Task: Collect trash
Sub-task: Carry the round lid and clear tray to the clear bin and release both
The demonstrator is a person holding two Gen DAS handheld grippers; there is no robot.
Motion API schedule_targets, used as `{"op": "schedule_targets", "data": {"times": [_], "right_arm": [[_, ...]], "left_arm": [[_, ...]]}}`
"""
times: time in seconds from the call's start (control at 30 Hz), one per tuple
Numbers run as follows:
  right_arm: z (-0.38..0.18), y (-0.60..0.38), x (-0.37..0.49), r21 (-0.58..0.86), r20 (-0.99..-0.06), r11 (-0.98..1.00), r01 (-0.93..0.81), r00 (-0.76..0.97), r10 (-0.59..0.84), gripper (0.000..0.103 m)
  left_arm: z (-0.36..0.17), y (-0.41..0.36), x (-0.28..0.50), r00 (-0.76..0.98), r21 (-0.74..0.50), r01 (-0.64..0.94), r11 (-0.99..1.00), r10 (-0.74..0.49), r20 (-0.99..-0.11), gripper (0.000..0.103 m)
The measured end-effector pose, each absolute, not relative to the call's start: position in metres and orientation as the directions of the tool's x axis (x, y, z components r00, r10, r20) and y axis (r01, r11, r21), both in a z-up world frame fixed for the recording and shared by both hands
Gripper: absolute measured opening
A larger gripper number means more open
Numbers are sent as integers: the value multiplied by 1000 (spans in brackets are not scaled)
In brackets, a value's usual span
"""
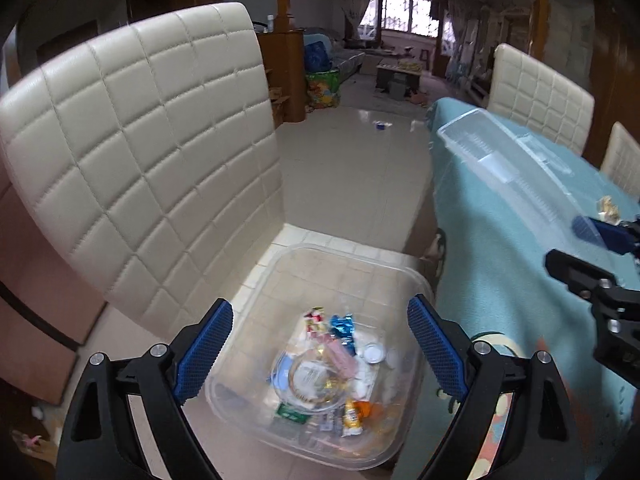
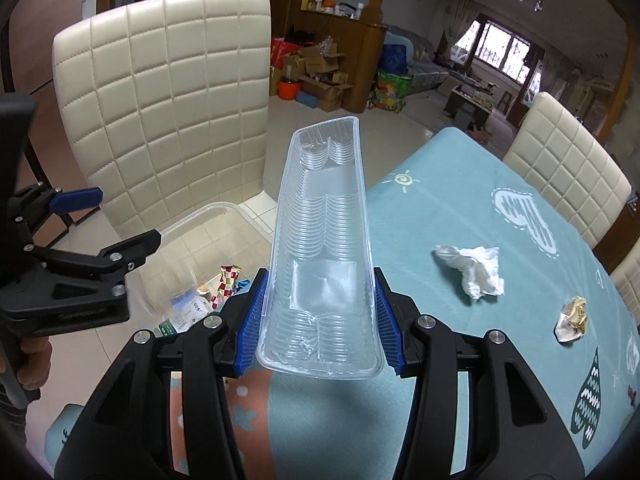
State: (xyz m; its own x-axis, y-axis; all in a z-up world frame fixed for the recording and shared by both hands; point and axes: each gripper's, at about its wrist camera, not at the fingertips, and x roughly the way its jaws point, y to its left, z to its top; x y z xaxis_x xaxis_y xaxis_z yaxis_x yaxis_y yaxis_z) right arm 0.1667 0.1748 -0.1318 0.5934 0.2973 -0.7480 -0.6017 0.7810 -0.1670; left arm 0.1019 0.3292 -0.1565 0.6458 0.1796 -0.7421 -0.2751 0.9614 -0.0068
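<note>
Left wrist view: left gripper (image 1: 320, 344) has its jaws spread wide with nothing between the blue ribbed pads (image 1: 206, 354). Directly below and ahead of it sits a clear square plastic bin (image 1: 344, 276) on the seat of a cream quilted leather chair (image 1: 136, 152). The bin bottom holds mixed litter – candy wrappers (image 1: 342, 330), a small round lid, a green packet, an orange-yellow sachet. The bin rim is clear of both pads, and there is open seat beyond its far edge. To the right of the gripper the edge of the table, under a teal cloth (image 1: 516, 280), runs just beside the bin. Over that edge angles the long clear ribbed plastic tray (image 1: 500, 160), with the right gripper's black finger at far right.

Right wrist view: right gripper (image 2: 320, 320) is closed about halfway, both blue pads pressing the sides of the tray near its close end. The tray sticks up and forward, its far end out past the table edge. To the left and below – the bin and litter, with the left gripper (image 2: 116, 224) over it. To the right on the cloth lie a crumpled white tissue (image 2: 474, 270) and, further right, a crushed gold foil wrapper (image 2: 570, 320), well apart from the pads.
</note>
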Motion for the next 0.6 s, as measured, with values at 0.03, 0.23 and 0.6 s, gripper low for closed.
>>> {"op": "schedule_targets", "data": {"times": [0.03,0.23,0.6], "right_arm": [[-134,178,168,-167,-751,780,-603,591,295,51],[-142,198,166,-170,-765,754,-634,567,305,51],[-139,203,159,-155,-760,747,-647,561,328,69]], "left_arm": [[-157,329,102,646,-1,-274,962,183,-741,87],[-163,341,92,638,56,-325,944,263,-724,87],[-171,365,77,615,3,-374,927,251,-748,87]]}}
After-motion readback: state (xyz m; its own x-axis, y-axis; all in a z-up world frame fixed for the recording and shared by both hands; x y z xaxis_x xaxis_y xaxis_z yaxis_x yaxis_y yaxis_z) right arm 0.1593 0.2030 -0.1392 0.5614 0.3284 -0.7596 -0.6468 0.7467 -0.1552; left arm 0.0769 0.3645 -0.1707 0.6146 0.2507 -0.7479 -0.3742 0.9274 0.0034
